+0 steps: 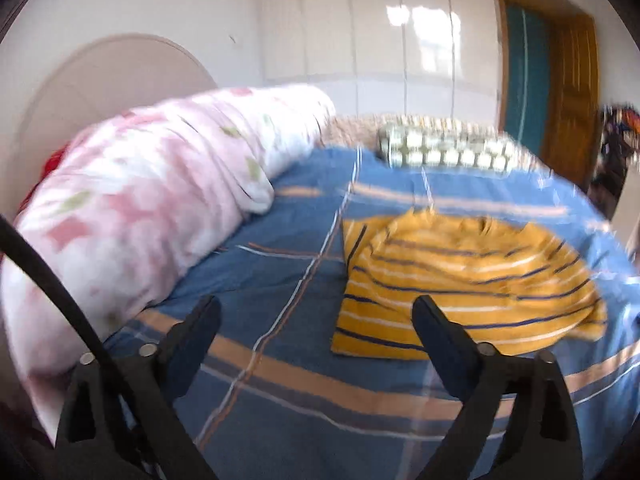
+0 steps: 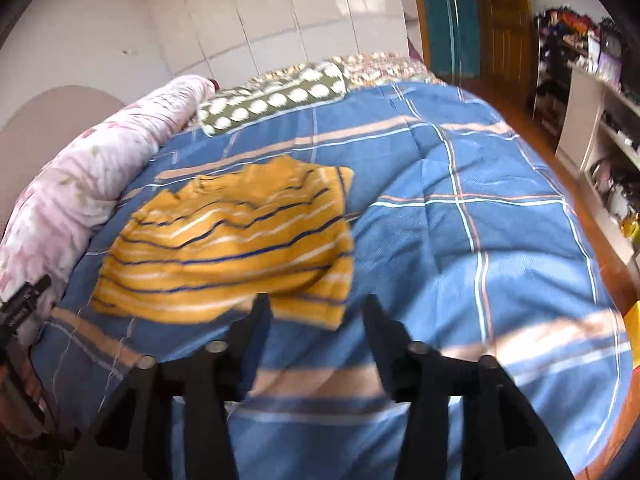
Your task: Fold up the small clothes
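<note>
A small yellow shirt with navy and white stripes (image 1: 464,280) lies partly folded and rumpled on the blue plaid bedspread (image 1: 280,240). It also shows in the right wrist view (image 2: 224,244). My left gripper (image 1: 316,308) is open and empty, held above the bed just short of the shirt's near left corner. My right gripper (image 2: 316,304) is open and empty, held above the shirt's near right edge. Both views are blurred.
A rolled pink floral quilt (image 1: 140,208) lies along the left side of the bed, also in the right wrist view (image 2: 96,160). A green spotted pillow (image 2: 272,96) lies at the far end. White shelves (image 2: 600,140) with clutter stand right. A wooden door (image 1: 568,100) is behind.
</note>
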Available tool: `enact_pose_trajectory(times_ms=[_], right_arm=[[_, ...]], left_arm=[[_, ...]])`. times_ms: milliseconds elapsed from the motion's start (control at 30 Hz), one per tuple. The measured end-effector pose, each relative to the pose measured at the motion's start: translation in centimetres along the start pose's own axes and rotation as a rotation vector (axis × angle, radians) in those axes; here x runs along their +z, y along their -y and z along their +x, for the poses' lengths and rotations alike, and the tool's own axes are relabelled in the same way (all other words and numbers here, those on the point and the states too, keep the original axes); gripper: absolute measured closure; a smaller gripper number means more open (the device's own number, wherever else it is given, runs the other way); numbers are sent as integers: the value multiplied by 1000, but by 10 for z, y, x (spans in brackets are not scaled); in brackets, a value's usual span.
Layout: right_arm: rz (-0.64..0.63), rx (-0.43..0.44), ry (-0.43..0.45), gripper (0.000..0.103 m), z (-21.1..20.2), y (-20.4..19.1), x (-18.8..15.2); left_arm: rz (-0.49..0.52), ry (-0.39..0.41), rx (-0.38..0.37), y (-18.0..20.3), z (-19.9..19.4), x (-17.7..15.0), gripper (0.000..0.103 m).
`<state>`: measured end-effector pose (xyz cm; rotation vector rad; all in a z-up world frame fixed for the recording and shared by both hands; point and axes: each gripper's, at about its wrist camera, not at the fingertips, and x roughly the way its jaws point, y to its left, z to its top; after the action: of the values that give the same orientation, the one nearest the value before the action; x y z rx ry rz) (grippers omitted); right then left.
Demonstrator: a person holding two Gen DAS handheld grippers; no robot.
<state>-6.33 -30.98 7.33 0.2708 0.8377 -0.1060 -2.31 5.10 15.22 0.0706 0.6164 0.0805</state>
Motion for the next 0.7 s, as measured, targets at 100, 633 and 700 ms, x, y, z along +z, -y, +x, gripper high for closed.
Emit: enact_pose_trajectory(times_ms=[100,633,700], right_arm=[[-49,-72,19,48,-21,-26,-28],[-246,-273,104,33,-67,-71,-71],[-234,-283,88,33,-62,-67,-70]], left_arm=[[-26,77,1,7,-46,-5,0],[85,-61,-171,67,-112,-55,0],[97,-85,-182,70,-107,-59,0]])
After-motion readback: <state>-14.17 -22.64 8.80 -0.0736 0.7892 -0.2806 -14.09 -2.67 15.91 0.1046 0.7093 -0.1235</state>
